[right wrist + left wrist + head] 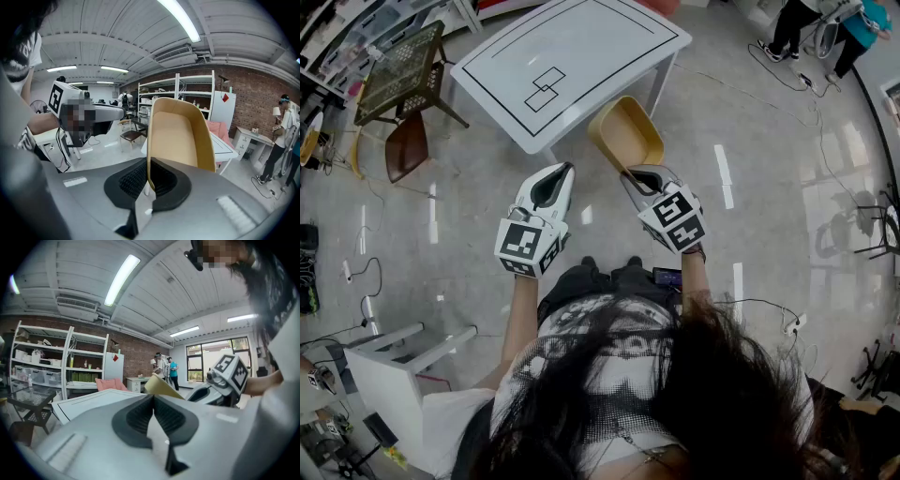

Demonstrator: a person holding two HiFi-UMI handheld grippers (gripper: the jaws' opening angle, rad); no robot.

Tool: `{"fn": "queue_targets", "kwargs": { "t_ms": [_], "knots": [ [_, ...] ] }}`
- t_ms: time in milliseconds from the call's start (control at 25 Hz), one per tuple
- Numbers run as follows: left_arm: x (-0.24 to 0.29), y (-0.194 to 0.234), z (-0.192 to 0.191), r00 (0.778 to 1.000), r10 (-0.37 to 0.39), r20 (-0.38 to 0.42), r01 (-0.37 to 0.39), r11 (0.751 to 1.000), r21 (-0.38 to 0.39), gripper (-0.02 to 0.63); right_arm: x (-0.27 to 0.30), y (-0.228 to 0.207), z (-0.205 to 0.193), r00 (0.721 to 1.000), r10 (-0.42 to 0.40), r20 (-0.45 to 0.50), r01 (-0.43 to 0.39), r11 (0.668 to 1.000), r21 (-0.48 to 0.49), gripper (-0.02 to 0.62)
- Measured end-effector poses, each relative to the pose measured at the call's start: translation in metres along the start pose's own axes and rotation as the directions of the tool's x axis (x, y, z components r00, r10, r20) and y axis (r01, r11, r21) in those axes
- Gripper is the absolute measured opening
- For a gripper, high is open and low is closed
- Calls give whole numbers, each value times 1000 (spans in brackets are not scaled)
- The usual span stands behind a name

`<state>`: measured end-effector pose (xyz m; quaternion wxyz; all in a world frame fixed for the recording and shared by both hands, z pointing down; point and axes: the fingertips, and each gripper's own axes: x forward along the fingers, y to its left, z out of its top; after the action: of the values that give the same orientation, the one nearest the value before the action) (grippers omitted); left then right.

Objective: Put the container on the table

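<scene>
A tan rectangular container [624, 134] hangs in the air just short of the white table's [581, 56] near corner, held by its rim. My right gripper [639, 176] is shut on that rim, and in the right gripper view the container [176, 136] stands upright between the jaws of the right gripper [147, 174]. My left gripper [553, 184] is beside it to the left, shut with nothing between its pads. From the left gripper view the left gripper [153, 409] points toward the table [89, 404], with the container's edge [160, 386] at its right.
The table top has black outlines drawn on it, two small squares [546, 87] in the middle. A mesh table [398, 70] and brown chair [406, 145] stand at the left. White shelving [56, 362] lines the brick wall. People [820, 23] stand at the far right. A white stool [389, 361] is near left.
</scene>
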<state>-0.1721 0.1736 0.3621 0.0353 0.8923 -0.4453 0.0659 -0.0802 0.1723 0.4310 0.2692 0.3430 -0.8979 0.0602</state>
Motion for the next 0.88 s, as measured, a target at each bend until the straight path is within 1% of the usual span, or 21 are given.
{"fn": "queue_targets", "kwargs": {
  "t_ms": [240, 480, 880],
  "knots": [
    [-12, 17, 0, 1000, -27, 11, 26, 1000, 12, 0, 15, 17, 10, 1000, -14, 2, 14, 1000, 5, 11],
    [-30, 22, 2, 998, -48, 27, 47, 999, 15, 0, 17, 35, 14, 999, -31, 21, 30, 999, 45, 11],
    [-51, 32, -8, 994, -99, 41, 99, 995, 8, 0, 27, 65, 13, 998, -61, -7, 61, 997, 51, 12]
  ]
}}
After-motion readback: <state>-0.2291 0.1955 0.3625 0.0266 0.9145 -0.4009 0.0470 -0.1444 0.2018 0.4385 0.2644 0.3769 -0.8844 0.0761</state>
